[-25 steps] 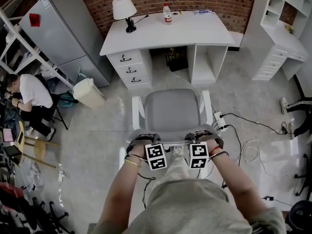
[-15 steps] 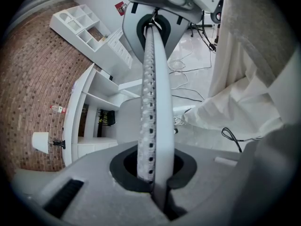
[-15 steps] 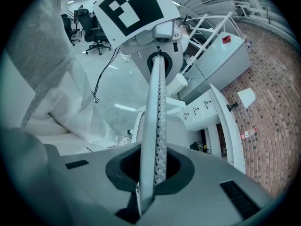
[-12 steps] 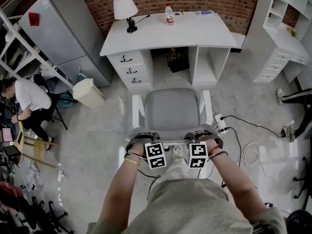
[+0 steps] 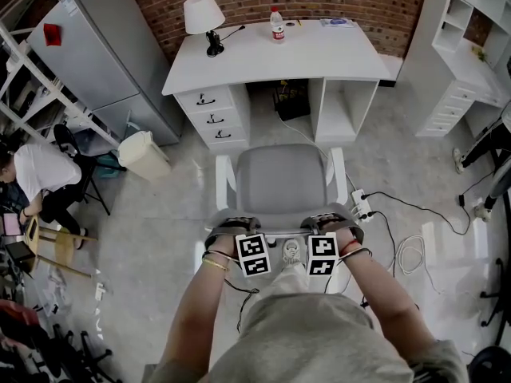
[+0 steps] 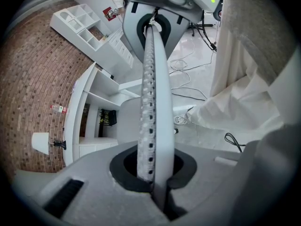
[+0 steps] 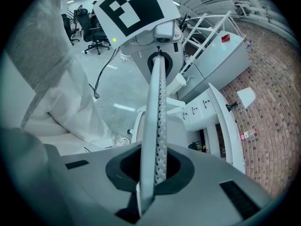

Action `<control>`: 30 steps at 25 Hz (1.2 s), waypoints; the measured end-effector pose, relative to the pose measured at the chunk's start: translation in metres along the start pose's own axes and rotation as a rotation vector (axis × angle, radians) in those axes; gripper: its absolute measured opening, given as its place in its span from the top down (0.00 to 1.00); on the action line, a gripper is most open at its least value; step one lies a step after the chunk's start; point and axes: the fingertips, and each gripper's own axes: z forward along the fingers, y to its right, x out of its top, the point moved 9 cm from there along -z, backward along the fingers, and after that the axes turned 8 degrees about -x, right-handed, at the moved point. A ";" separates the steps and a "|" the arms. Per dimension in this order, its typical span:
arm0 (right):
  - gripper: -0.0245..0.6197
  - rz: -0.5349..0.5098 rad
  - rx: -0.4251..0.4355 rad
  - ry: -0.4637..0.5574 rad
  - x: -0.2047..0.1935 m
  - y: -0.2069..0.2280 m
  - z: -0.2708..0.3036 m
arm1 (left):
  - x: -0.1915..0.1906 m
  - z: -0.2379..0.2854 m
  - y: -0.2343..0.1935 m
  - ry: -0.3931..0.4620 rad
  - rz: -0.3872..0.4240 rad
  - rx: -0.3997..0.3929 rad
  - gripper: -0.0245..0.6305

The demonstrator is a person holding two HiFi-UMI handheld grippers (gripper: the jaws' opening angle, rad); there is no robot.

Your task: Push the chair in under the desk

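Note:
The chair (image 5: 279,178) has a grey seat and white armrests and stands on the floor just in front of the white desk (image 5: 319,54), facing its knee opening. My left gripper (image 5: 231,228) is shut on the left part of the backrest's top edge. My right gripper (image 5: 329,222) is shut on the right part. In the left gripper view the thin perforated backrest edge (image 6: 153,102) runs straight into the closed left gripper (image 6: 153,173). The right gripper view shows the same backrest edge (image 7: 157,107) clamped in the right gripper (image 7: 150,173).
A lamp (image 5: 201,14) and a bottle (image 5: 276,24) stand on the desk. A fridge (image 5: 104,54) and a bin (image 5: 144,152) are at the left, a shelf unit (image 5: 471,54) at the right. A power strip (image 5: 361,202) and cables lie right of the chair. A person (image 5: 40,174) sits far left.
The chair and both grippers have edged slightly toward the desk. The seated person at the left has shifted further left, and someone's legs at the right edge have moved.

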 end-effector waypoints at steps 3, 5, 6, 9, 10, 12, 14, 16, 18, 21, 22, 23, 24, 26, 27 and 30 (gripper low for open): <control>0.93 0.004 0.005 0.002 -0.001 0.006 0.003 | -0.001 0.002 -0.006 -0.002 -0.001 -0.004 0.94; 0.93 0.006 0.007 0.001 -0.002 0.011 0.005 | -0.001 0.003 -0.011 -0.001 -0.001 -0.003 0.94; 0.93 0.007 0.009 0.001 -0.002 0.013 0.006 | -0.001 0.003 -0.014 -0.001 -0.002 -0.003 0.94; 0.93 0.006 0.011 0.002 -0.005 0.019 0.010 | -0.001 0.005 -0.021 -0.001 -0.002 -0.002 0.94; 0.93 0.005 0.009 0.001 -0.006 0.022 0.011 | -0.001 0.007 -0.023 -0.001 -0.002 0.000 0.94; 0.93 0.004 0.009 -0.001 -0.008 0.026 0.015 | 0.000 0.009 -0.029 -0.001 -0.004 0.000 0.94; 0.93 0.002 0.008 -0.002 -0.008 0.031 0.017 | -0.001 0.010 -0.034 0.000 -0.004 -0.002 0.94; 0.93 0.001 0.006 -0.002 -0.008 0.036 0.019 | -0.002 0.010 -0.039 0.000 -0.003 -0.001 0.94; 0.93 0.001 0.006 -0.001 -0.010 0.039 0.022 | -0.002 0.012 -0.044 -0.001 -0.003 0.000 0.94; 0.93 -0.002 0.004 -0.001 -0.012 0.044 0.027 | -0.002 0.016 -0.050 -0.001 -0.003 0.005 0.94; 0.93 -0.002 0.004 0.000 -0.013 0.047 0.029 | -0.002 0.017 -0.052 -0.001 -0.004 0.006 0.94; 0.93 -0.002 0.004 0.001 -0.014 0.049 0.030 | -0.002 0.017 -0.055 -0.001 -0.005 0.006 0.94; 0.93 -0.002 0.004 0.001 -0.014 0.051 0.030 | -0.002 0.017 -0.057 -0.001 -0.005 0.005 0.94; 0.93 -0.002 0.006 -0.001 -0.015 0.055 0.032 | -0.002 0.018 -0.062 0.000 -0.005 0.004 0.94; 0.93 -0.002 0.007 -0.002 -0.016 0.057 0.033 | -0.001 0.019 -0.064 0.000 -0.005 0.004 0.94; 0.93 -0.001 0.009 -0.002 -0.020 0.064 0.037 | -0.001 0.021 -0.071 -0.001 -0.004 0.006 0.94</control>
